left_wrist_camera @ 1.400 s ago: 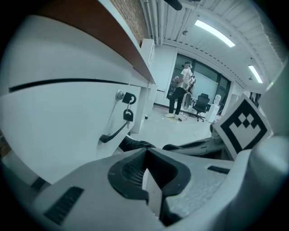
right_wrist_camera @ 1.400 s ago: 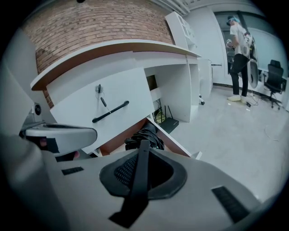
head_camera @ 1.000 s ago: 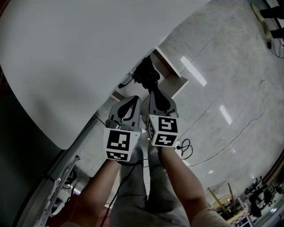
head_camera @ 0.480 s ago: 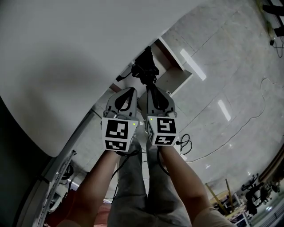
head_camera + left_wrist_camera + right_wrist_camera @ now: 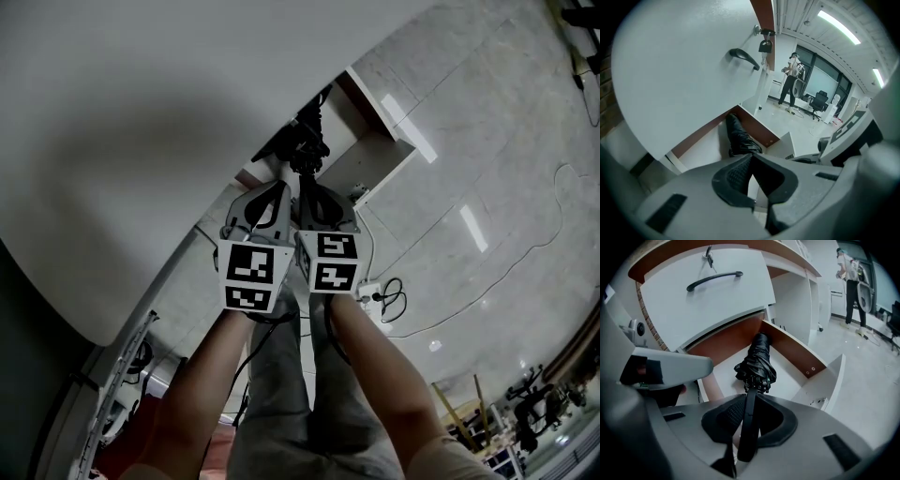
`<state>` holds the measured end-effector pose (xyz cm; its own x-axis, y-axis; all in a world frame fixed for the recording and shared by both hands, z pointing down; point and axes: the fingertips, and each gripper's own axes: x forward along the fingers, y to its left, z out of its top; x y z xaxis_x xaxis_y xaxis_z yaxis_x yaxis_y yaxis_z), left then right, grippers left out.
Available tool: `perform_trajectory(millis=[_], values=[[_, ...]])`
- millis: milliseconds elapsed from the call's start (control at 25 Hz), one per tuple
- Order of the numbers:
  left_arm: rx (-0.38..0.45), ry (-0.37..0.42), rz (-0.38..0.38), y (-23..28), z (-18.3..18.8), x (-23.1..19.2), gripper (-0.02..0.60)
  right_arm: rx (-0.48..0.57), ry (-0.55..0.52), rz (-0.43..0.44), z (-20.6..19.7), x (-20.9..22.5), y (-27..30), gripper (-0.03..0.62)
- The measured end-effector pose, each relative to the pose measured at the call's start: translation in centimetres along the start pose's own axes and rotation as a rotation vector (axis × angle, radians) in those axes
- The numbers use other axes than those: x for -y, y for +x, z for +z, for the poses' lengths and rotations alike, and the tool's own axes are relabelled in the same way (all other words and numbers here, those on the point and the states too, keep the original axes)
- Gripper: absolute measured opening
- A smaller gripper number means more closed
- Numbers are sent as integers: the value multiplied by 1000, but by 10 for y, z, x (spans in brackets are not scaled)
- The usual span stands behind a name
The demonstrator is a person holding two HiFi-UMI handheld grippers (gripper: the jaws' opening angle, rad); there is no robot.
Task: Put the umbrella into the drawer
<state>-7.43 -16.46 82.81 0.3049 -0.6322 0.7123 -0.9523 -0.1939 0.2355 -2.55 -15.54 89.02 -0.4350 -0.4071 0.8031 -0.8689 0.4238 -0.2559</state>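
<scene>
From the head camera, the left tool [image 5: 270,190] and right tool [image 5: 312,186] cover the handle of the folded black umbrella [image 5: 304,150], and the white surface [image 5: 141,112] hides most of the drawer [image 5: 380,164]. A distant person [image 5: 790,84] in the left gripper view is too small to make out

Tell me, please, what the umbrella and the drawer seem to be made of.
Umbrella: black, creased, faintly shiny cloth, probably a synthetic weave. Its handle looks like smooth matte plastic. Drawer: likely laminated board, with smooth white faces and a brown inner wall with small fixing holes.
</scene>
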Motion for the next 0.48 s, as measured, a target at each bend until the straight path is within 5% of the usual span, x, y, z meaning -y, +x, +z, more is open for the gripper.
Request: perform_trajectory(millis=[480], values=[[-37,-33,1,8,-20,-6,8,-131,-98,17,-5,-8,13,67]])
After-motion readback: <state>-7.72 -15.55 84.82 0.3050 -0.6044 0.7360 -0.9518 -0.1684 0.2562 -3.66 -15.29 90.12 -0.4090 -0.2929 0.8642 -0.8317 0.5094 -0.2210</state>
